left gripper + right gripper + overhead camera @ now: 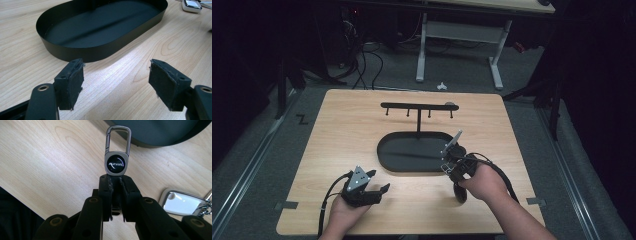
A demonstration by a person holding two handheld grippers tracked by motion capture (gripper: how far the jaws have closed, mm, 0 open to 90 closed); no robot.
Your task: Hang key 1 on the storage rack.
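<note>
Near the table's (pixel 337 115) front edge the left gripper (pixel 116 82) gapes on bare wood, the right gripper (pixel 115 182) pinches a key fob (pixel 116 157) — just beside the black tray (pixel 100 27), nothing inside.

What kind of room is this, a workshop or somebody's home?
Probably a lab or test space, not a home: a bare wooden table stands on grey flooring, loose cables lie behind it, and a person's right gripper holds a key fob.
</note>
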